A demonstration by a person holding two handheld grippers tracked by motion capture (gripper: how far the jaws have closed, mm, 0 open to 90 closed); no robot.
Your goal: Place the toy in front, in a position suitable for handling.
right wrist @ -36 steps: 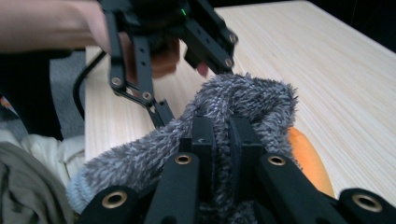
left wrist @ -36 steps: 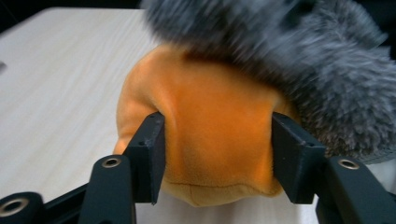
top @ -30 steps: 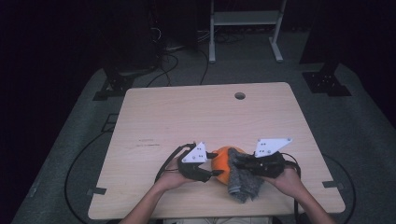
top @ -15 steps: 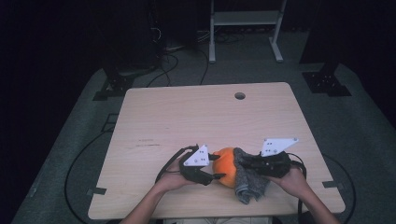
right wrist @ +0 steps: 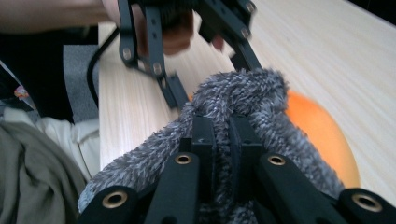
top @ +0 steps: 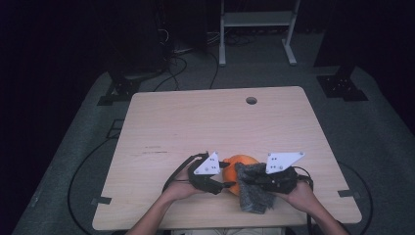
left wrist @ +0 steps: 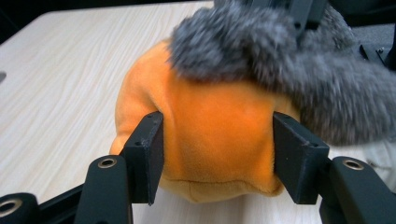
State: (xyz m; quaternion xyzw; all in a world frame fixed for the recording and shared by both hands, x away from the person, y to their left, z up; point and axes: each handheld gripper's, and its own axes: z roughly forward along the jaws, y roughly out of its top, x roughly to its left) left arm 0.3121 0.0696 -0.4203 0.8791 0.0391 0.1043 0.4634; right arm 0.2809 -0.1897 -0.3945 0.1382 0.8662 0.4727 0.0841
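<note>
place: a dark recording lab | signs: one plain wooden bench on grey carpet; black cables on floor; metal stand feet; white rack behind

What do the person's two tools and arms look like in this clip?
Both tools, left tool and right tool, are black linkage frames with flat rectangular pads and brass-ringed pivots. Each carries a white three-cornered plate with small dots, and a black cable trails from it. Forearms are bare, no sleeves showing.

No words, labels, brand names or numbers can be read on anything here; no signs either.
</note>
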